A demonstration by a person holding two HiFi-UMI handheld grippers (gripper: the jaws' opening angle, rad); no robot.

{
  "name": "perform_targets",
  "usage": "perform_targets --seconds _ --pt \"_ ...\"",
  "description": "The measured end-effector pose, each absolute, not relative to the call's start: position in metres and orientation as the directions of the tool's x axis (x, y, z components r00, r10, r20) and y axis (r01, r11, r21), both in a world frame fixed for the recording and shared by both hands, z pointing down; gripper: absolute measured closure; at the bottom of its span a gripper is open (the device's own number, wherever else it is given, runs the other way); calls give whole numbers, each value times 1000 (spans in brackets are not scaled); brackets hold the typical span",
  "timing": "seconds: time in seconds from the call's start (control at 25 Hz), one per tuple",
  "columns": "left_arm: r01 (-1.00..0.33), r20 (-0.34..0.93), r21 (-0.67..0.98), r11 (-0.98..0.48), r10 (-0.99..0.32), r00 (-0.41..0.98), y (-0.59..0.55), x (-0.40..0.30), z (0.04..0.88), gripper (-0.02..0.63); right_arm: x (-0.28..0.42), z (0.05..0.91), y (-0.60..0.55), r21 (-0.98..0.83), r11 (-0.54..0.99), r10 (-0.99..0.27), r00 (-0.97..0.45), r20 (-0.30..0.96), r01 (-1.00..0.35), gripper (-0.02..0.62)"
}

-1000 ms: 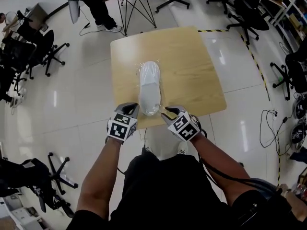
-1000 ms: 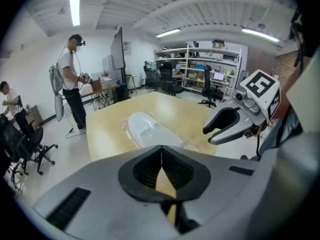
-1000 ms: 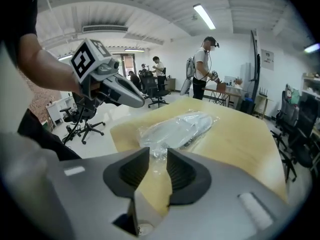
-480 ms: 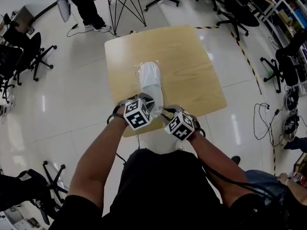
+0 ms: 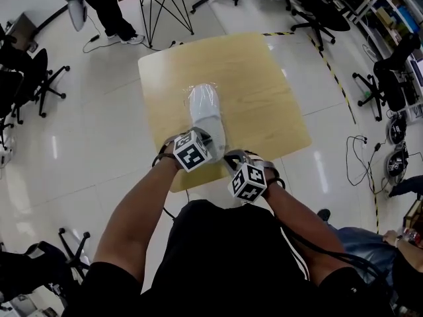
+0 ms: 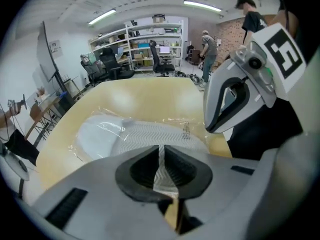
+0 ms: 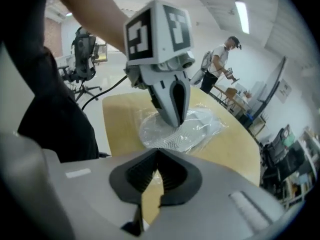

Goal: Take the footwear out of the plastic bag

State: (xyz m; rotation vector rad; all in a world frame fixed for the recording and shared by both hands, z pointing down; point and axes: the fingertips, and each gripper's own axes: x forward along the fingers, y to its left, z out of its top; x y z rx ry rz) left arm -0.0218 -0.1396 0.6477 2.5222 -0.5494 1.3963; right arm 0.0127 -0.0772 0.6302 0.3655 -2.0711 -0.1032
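Well, on the light wooden surface (image 5: 264, 91) lies a white shoe (image 5: 205, 107), closed inside a clear plastic bag (image 7: 212, 121). The shoe lies lengthwise away from the person, one end toward the far side and the other near the edge where the person stands. The bag is flat on the surface and the shoe is fully inside it.

The left claw (image 6: 161, 159) is clenched to a thin slit. It points down at the near end of the shoe, and its tips touch the bag there. Through the slit I see the ribbed pattern of the shoe, but I cannot tell if some film is caught between the tips.

The right claw (image 7: 158, 164) is also clenched, with nothing between its jaws; only bare wood shows through the gap. It hangs just beside the left claw, over the near edge of the surface, apart from the bag.

Around the surface stand black office chairs (image 5: 26, 78) on a shiny white floor (image 5: 99, 150).
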Motion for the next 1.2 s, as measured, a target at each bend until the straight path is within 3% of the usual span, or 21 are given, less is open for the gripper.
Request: perform_targets --seconds 0.2,0.48,0.68,0.8,0.96,1.08,1.2 --pt "-483 842 13 -876 -251 478 -137 -26 648 569 24 638 -46 368 929 -307 -470 827 42 594" --pt "-524 823 60 -849 -255 508 -120 -17 645 575 77 648 -56 534 835 -448 -405 797 129 594" --pt "-544 821 26 -839 -292 491 -120 -12 644 578 105 644 -52 419 906 -407 -391 826 -59 484" --pt "-569 806 30 -821 -317 500 -120 -10 646 580 88 606 -59 322 916 -401 -491 773 -240 534" --pt "-609 795 60 -791 -331 509 -124 -10 648 581 28 592 -64 144 950 -286 -587 758 -276 579" --pt "-598 808 48 -800 -321 494 -123 -8 648 581 11 635 -49 64 966 -186 -500 846 -252 592" --pt "-600 810 49 -798 -320 491 -122 -9 647 581 15 663 -34 84 968 -181 -425 887 -238 592"
